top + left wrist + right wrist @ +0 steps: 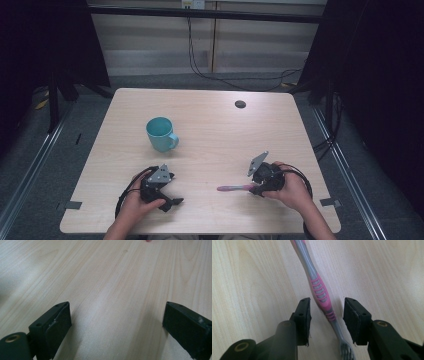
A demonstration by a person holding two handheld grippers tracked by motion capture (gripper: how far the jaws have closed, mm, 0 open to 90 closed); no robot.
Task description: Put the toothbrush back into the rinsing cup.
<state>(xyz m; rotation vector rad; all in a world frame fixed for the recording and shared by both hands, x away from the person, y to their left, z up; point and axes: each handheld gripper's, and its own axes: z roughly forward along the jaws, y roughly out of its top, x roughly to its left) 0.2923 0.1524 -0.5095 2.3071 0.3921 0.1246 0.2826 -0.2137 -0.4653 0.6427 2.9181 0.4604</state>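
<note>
A pink and grey toothbrush (pixel 232 188) lies flat on the wooden table (pixel 215 135) near its front edge. My right gripper (pixel 255 189) points left along the table and straddles the brush. In the right gripper view the toothbrush (pixel 319 290) runs between the two jaws near its bristle end, with a small gap on each side. My right gripper (pixel 327 315) is therefore open around it, pads not touching. My left gripper (pixel 176 189) rests at the front left, pointing right. In its own view my left gripper (pixel 116 322) stands wide open over bare wood.
A teal mug (pixel 161 133) stands upright left of centre, handle toward the front right, beyond the left gripper. A small black round disc (pixel 240 104) sits near the far right of the table. Cables (pixel 235 80) trail on the floor behind the table.
</note>
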